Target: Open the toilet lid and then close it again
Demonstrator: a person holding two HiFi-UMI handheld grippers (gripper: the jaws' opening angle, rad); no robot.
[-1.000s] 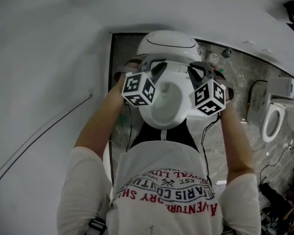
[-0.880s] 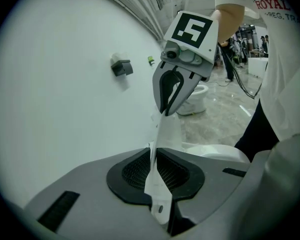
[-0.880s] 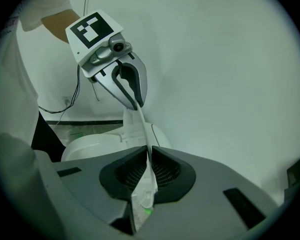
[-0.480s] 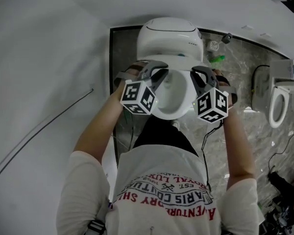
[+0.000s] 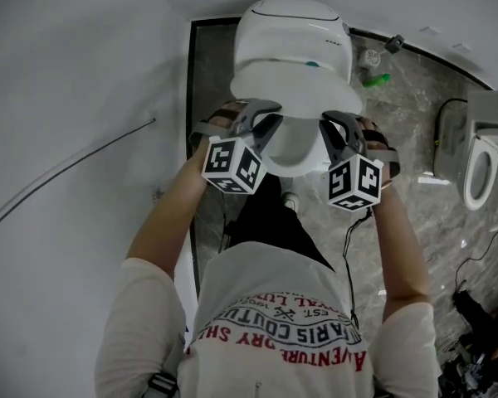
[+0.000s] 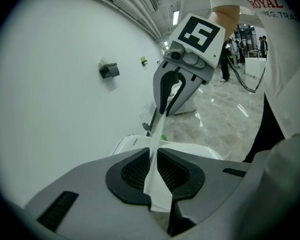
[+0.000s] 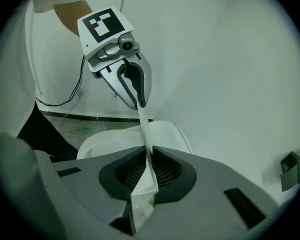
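Observation:
The white toilet lid (image 5: pixel 295 85) is tilted over the bowl (image 5: pixel 295 152), and I hold its front rim from both sides. My left gripper (image 5: pixel 268 123) is shut on the left part of the rim; its jaws have just been opening slightly with the thin edge (image 6: pixel 157 134) still pinched between them. My right gripper (image 5: pixel 328 128) is shut on the right part, and the edge (image 7: pixel 146 129) runs through its pads. Each gripper view shows the other gripper, right (image 6: pixel 166 106) and left (image 7: pixel 139 103), gripping the far end of the same edge.
The white back unit (image 5: pixel 290 27) of the toilet stands against the wall. A second toilet (image 5: pixel 481 168) sits at the right on the marble floor (image 5: pixel 407 114). A green bottle (image 5: pixel 378 80) lies behind. A cable (image 5: pixel 66 168) crosses the white wall at left.
The lid has swung down over the bowl, and less of the bowl opening shows between the grippers. Both grippers moved along with its rim, still gripping it.

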